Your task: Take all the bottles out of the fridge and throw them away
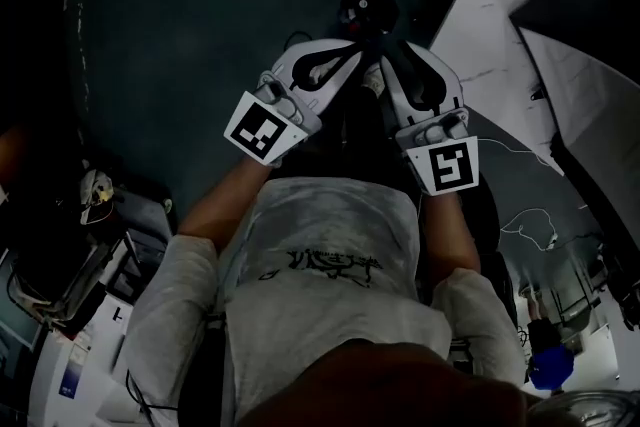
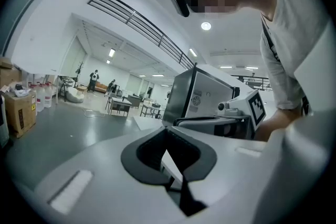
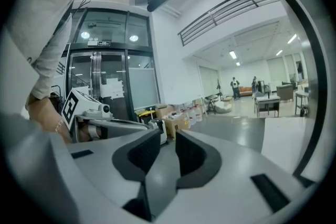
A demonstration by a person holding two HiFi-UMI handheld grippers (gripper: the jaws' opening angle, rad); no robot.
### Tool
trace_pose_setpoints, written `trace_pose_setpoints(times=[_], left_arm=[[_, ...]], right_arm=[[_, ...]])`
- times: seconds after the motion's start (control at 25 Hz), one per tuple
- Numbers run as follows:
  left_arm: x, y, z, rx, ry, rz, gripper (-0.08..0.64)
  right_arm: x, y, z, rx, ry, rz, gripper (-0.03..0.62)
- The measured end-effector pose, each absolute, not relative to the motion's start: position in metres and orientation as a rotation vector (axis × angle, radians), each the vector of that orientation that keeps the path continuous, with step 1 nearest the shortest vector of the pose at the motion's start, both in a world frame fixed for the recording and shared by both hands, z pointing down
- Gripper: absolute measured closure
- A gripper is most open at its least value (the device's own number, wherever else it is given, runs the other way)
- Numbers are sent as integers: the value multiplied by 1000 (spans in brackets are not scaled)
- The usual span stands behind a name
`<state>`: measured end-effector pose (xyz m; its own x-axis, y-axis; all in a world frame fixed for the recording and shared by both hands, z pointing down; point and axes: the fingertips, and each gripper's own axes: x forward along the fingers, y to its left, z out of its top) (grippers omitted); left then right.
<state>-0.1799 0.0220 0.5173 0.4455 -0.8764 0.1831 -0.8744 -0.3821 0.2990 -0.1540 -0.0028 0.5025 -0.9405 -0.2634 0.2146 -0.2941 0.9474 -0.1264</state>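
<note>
Could clip one gripper on the other: left gripper (image 2: 165, 129) and right gripper (image 3: 168, 134) held close, side by side before the torso (image 1: 320, 265), over bare floor (image 1: 200, 35). Could shove a bottle over rather than take it, should either go at one as now set: too little gap. Could mistake the far jugs (image 3: 192, 112) by the cartons (image 3: 175, 124) for the job's bottles.

Left gripper: closed tip to tip, only the hollow of its pads left, nothing in it. Right gripper: a narrow slot between the pads, floor showing through, nothing held or touched.

No bottle in sight in any view. Grey box (image 2: 194, 97) at 2 o'clock in the left gripper view, likely the fridge; door and inside not to be made out. Empty-handed: fits a moment ahead of a reach as well as one after a bottle binned.
</note>
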Motion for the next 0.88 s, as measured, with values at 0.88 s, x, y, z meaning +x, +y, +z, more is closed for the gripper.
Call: trace_pose_setpoints(times=[0.88], left_arm=[[-165,42,336,2540,-1487,-151,552]], right_arm=[[-133,21,335,470,-2951,111,554]])
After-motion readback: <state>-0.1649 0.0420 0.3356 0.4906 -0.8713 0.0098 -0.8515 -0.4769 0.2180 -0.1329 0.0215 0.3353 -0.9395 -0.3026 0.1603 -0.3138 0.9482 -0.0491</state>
